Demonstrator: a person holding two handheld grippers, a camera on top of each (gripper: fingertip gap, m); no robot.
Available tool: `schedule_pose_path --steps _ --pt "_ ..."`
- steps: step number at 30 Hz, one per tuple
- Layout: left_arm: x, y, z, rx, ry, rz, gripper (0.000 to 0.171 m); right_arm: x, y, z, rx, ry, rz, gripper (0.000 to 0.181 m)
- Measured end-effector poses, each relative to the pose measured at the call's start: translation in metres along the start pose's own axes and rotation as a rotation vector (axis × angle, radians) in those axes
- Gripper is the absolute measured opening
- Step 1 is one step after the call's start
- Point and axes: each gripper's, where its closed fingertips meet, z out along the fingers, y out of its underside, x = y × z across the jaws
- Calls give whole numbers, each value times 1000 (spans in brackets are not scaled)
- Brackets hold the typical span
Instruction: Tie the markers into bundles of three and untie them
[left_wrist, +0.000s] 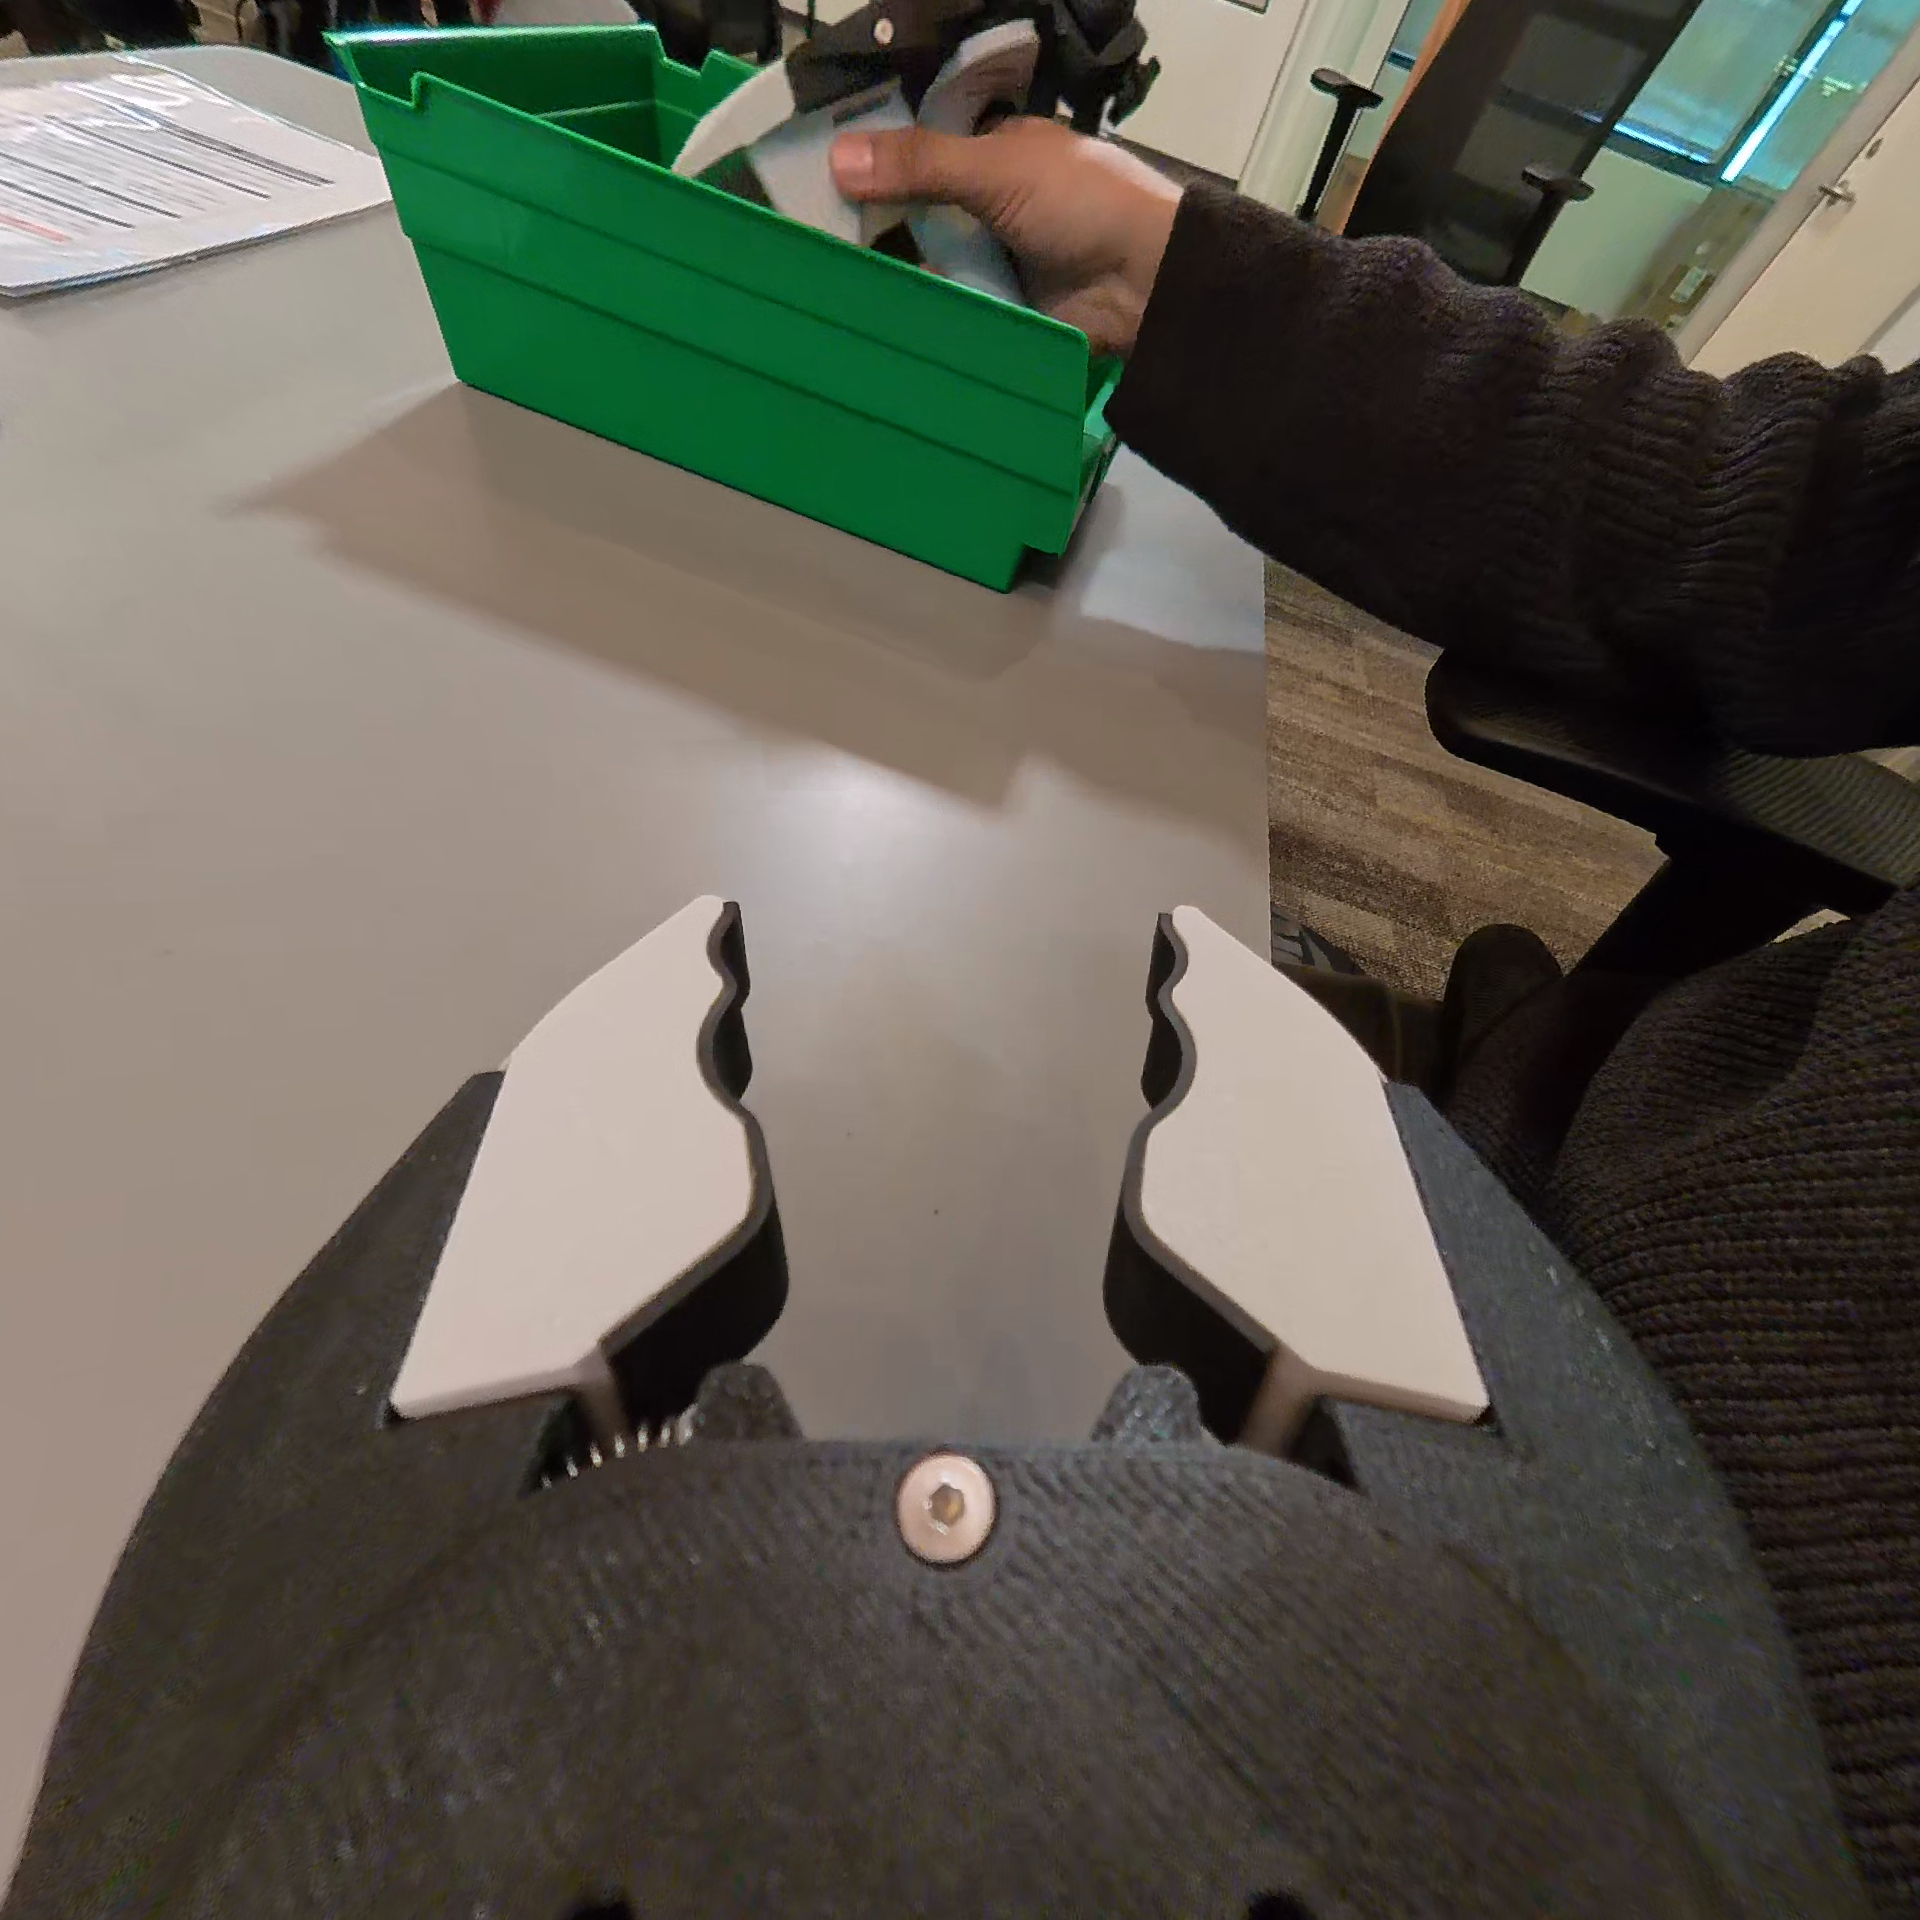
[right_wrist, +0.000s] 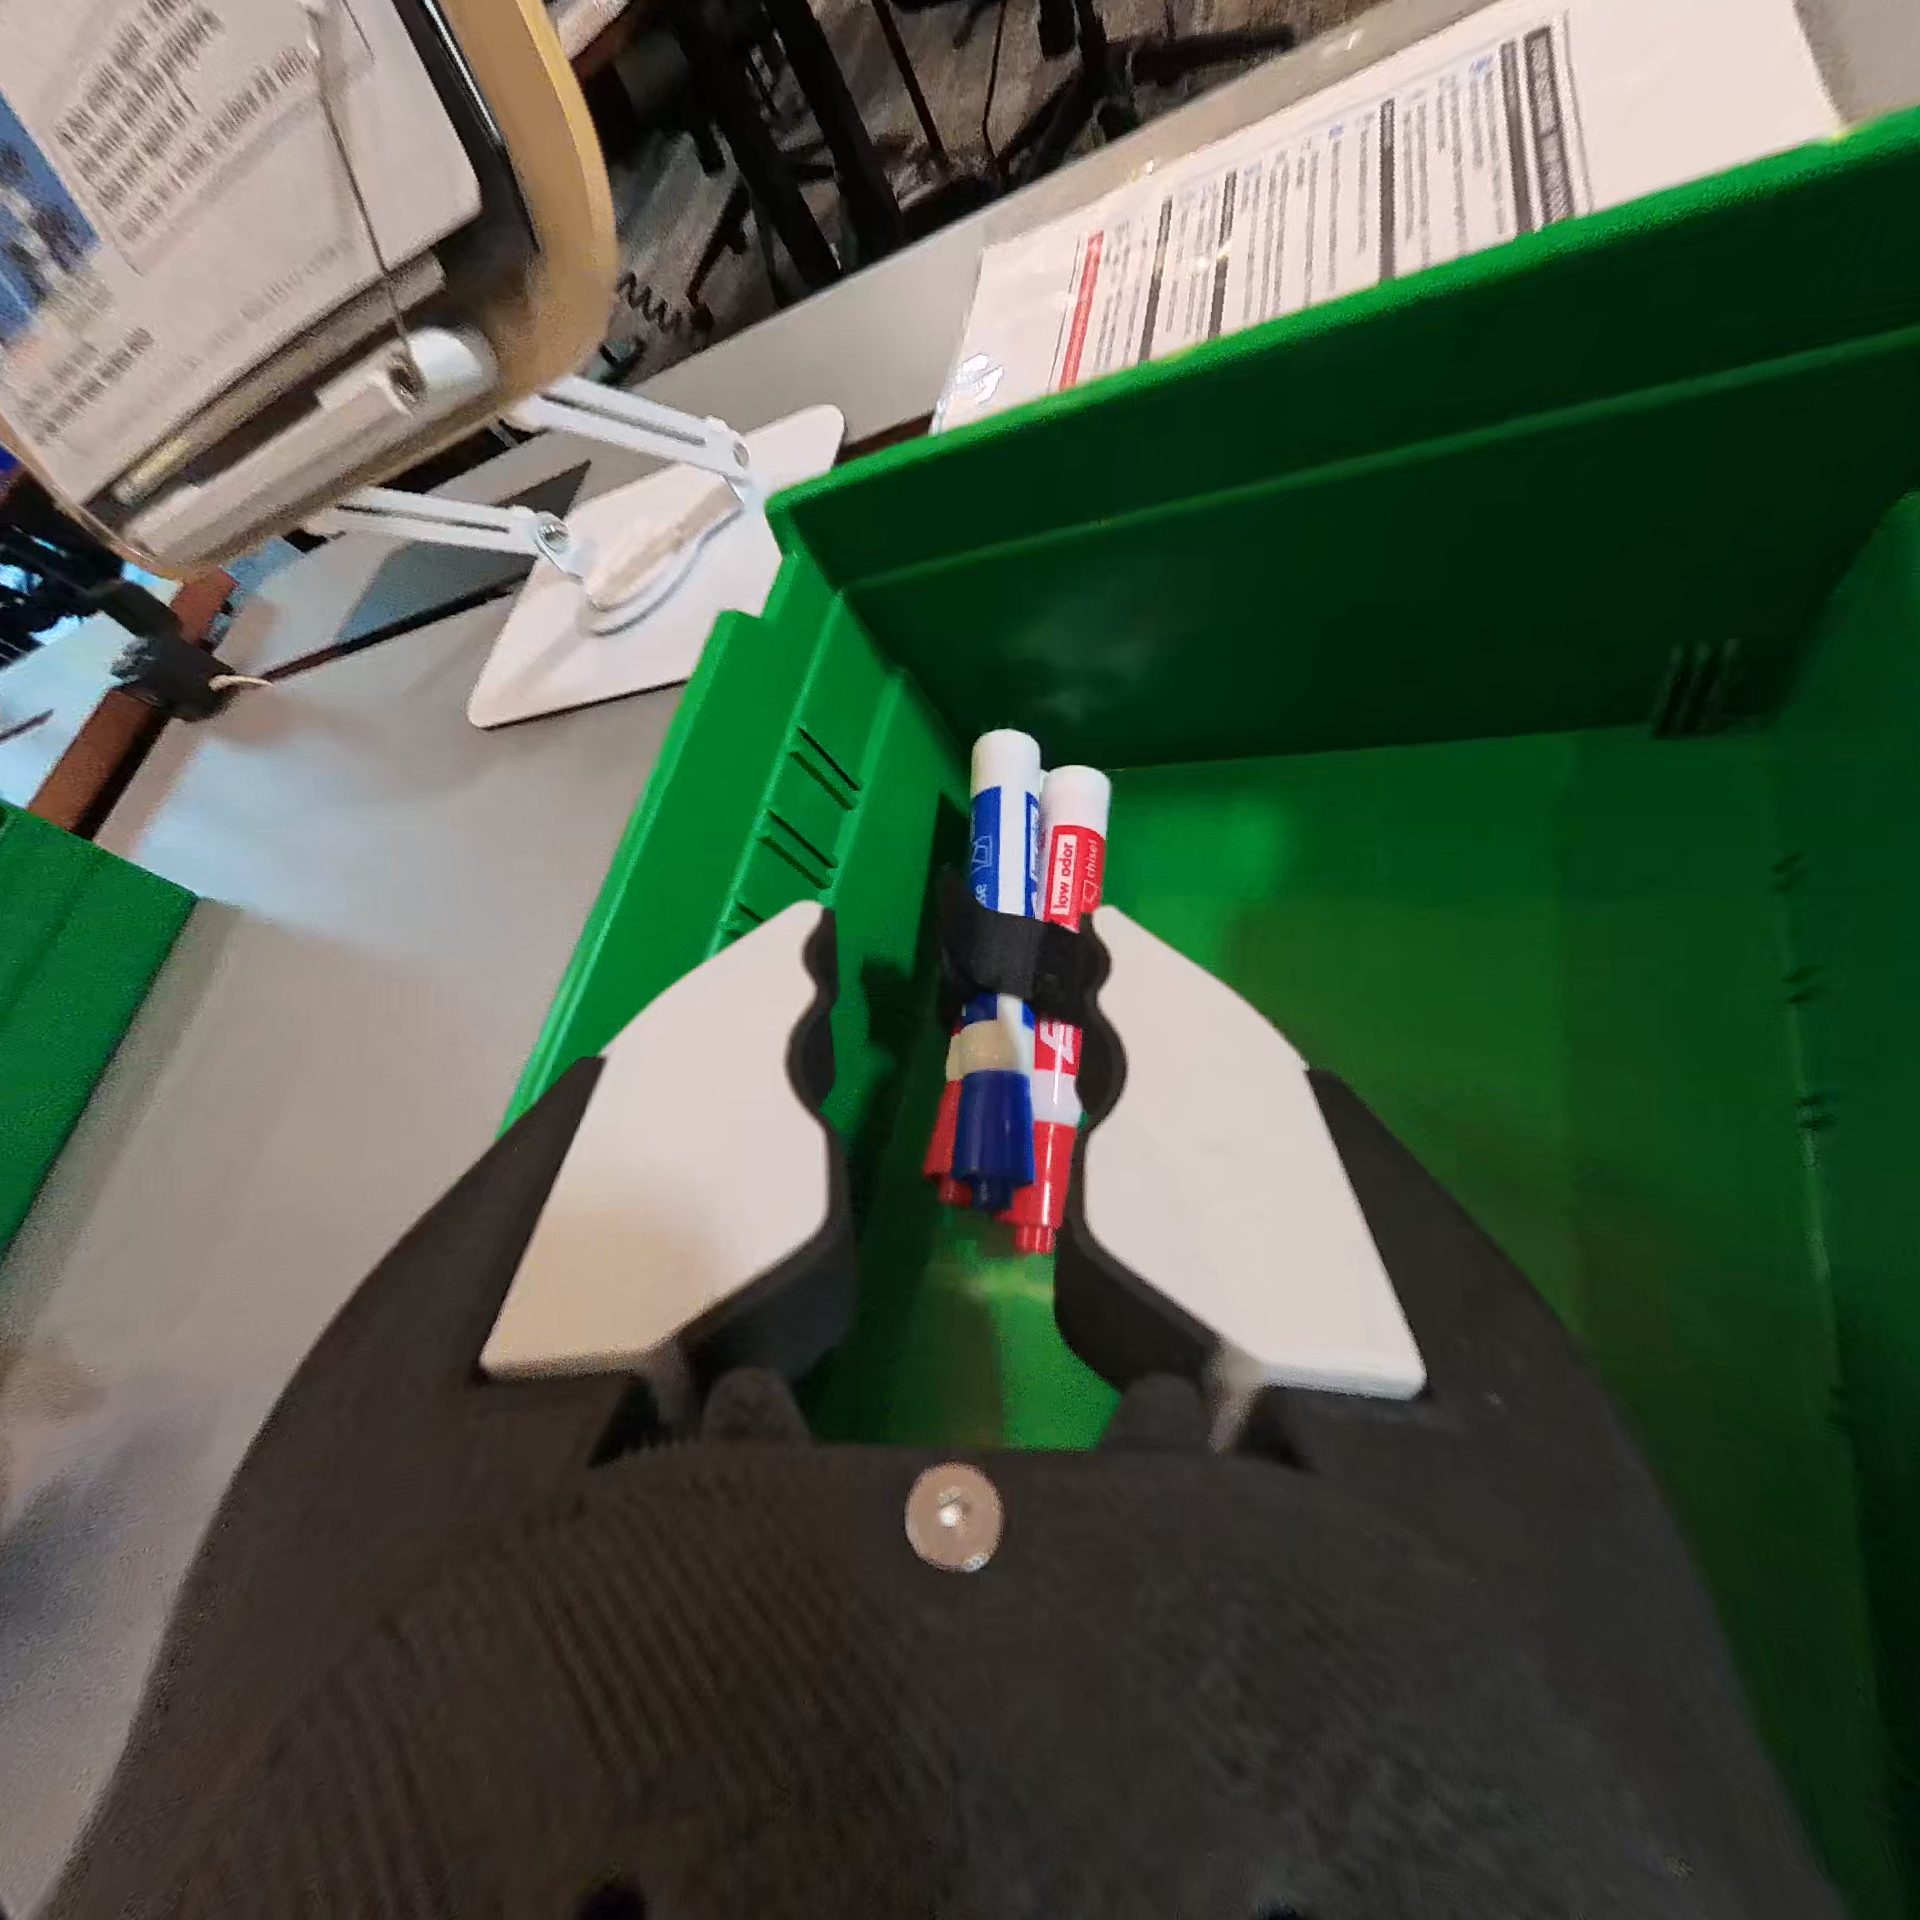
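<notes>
My right gripper (right_wrist: 961, 920) reaches down into a green bin (right_wrist: 1351, 520). Its fingers stand apart around a bundle of red and blue markers (right_wrist: 1023, 873) tied with a black strap (right_wrist: 1013, 961). The bundle rests against the right finger, with a gap at the left finger, and lies near the bin's left wall. My left gripper (left_wrist: 951, 920) is open and empty, low over the grey table (left_wrist: 416, 779), well short of the green bin (left_wrist: 727, 353). In the left wrist view a hand (left_wrist: 1039, 218) in a dark sleeve holds the other gripper over the bin.
Laminated papers (left_wrist: 135, 177) lie on the table beyond the bin; they also show in the right wrist view (right_wrist: 1351, 187). A white stand base (right_wrist: 644, 582) sits left of the bin. Another green bin (right_wrist: 62, 987) is at far left. The table edge (left_wrist: 1265, 727) and a black chair (left_wrist: 1662, 810) are on the right. Spacing between my two grippers at the tips: around 35 centimetres.
</notes>
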Motion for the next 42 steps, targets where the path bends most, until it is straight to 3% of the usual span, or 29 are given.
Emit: schedule_pose_path --steps 4,12,16,26,36,42 --pt "0 1 0 -3 2 -1 75 9 -2 -16 -16 60 -44 41" --pt "1 2 2 -12 -1 5 75 37 28 -12 -206 262 -221 0" --pt "0 4 2 -18 -1 3 75 47 43 -11 -305 335 -280 1" --pt "0 7 4 -31 0 0 75 39 66 1 -389 242 -202 1" --pt "0 9 6 -44 -1 4 75 41 56 -2 -340 250 -216 0" --pt "-1 9 6 -45 -6 7 75 38 16 -19 -149 261 -216 1"
